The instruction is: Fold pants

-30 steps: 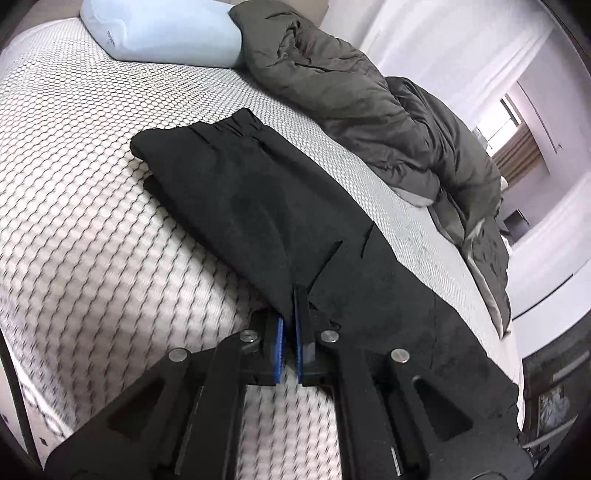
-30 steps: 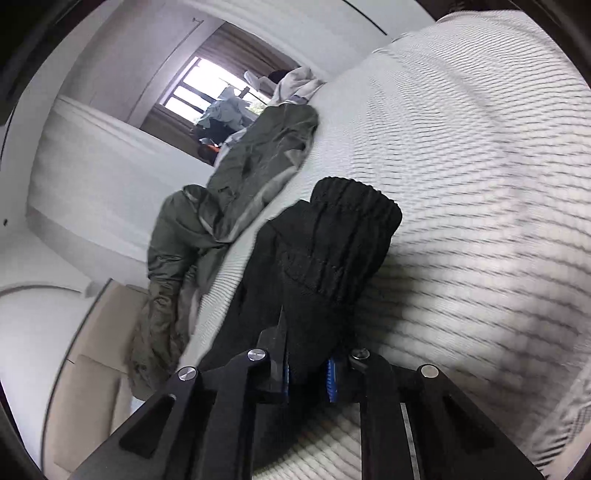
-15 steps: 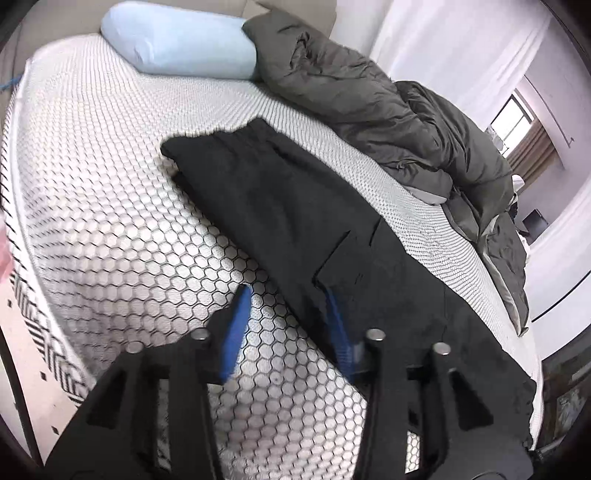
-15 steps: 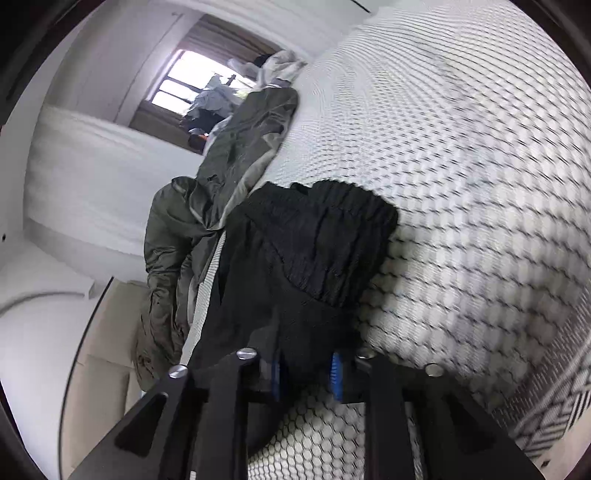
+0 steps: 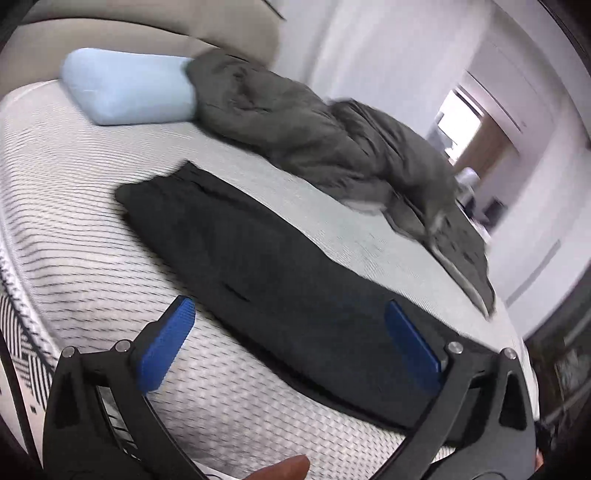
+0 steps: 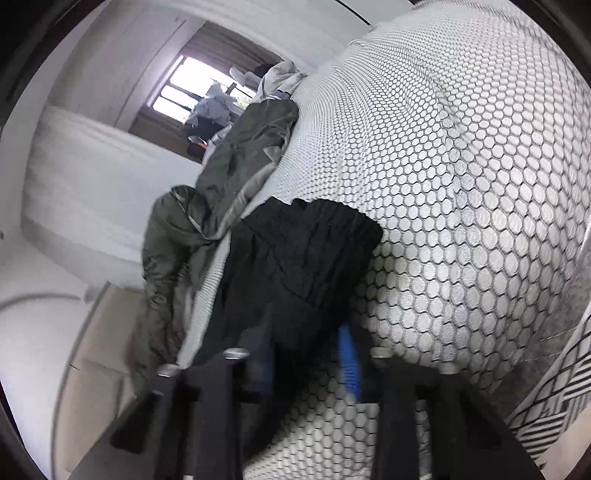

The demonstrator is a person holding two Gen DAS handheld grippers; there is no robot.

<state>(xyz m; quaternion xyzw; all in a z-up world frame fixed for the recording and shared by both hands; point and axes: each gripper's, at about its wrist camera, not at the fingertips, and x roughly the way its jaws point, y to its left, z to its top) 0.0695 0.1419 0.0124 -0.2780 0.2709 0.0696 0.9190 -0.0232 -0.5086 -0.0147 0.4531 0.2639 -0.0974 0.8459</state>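
The black pants (image 5: pixel 258 258) lie stretched out flat on the mattress (image 5: pixel 74 258), running from the gathered end near the pillow toward the lower right. My left gripper (image 5: pixel 288 304) hovers above their near edge; its jaws are opening wide, the blue pads (image 5: pixel 166 343) far apart and holding nothing. In the right wrist view the pants (image 6: pixel 295 266) bunch up toward a ribbed elastic end. My right gripper (image 6: pixel 306 360) has its jaws closing on a thick fold of that black fabric, which fills the gap between its blue pads (image 6: pixel 349 363).
A light blue pillow (image 5: pixel 129 88) lies at the head of the bed under a beige headboard (image 5: pixel 147 33). A crumpled grey duvet (image 5: pixel 314 140) runs along the far side, past the pants. A fingertip (image 5: pixel 284 469) shows at the bottom edge. A window (image 6: pixel 192 88) lights the far wall.
My left gripper let go of the pants' edge, opened wide and pulled back and up. The right gripper stayed on its fold, and the pants near it now bunch more.
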